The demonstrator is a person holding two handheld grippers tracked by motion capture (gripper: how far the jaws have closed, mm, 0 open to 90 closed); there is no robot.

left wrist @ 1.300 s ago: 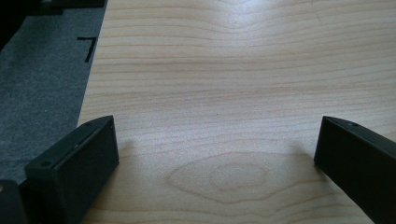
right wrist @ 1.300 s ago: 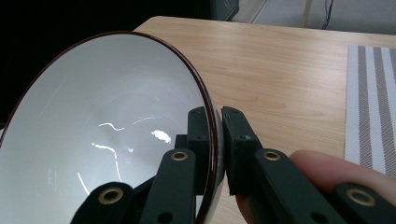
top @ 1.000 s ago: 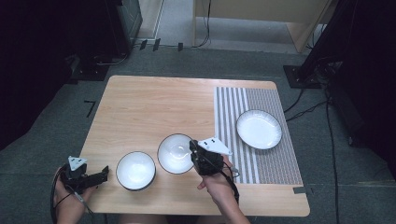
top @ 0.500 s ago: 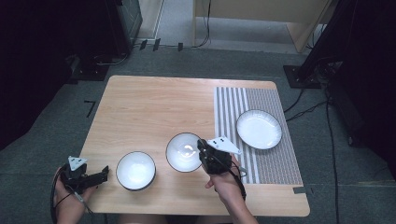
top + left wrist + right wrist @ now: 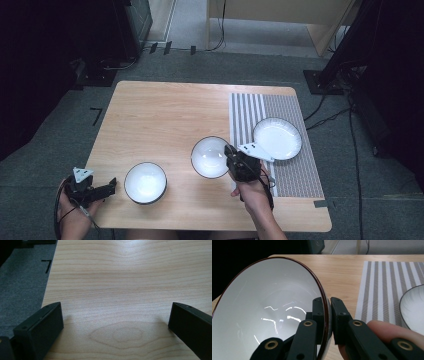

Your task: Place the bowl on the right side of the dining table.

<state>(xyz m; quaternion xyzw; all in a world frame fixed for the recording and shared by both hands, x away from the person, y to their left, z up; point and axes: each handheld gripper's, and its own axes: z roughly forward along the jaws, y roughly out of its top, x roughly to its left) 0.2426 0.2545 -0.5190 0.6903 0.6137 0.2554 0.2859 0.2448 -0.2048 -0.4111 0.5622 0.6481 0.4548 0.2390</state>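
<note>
Right gripper (image 5: 329,315), jaws clamped on the rim of a white ceramic bowl with a dark brown rim (image 5: 210,157), carries it above the wooden table (image 5: 165,115) toward the white plate (image 5: 278,138) on the grey striped placemat (image 5: 295,172). Placement remains. A second white bowl (image 5: 145,182) waits beside the left gripper (image 5: 115,322), jaws wide apart, empty.

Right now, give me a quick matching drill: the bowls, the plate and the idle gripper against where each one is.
Things:
1. held bowl
2. second bowl
3. plate
4. left gripper

Places or states:
A. on the striped mat
B. jaws open, at the table's near left corner
C. rim clamped in the right gripper
D. standing free on the bare wood

Pairs: 1-C, 2-D, 3-A, 4-B
</note>
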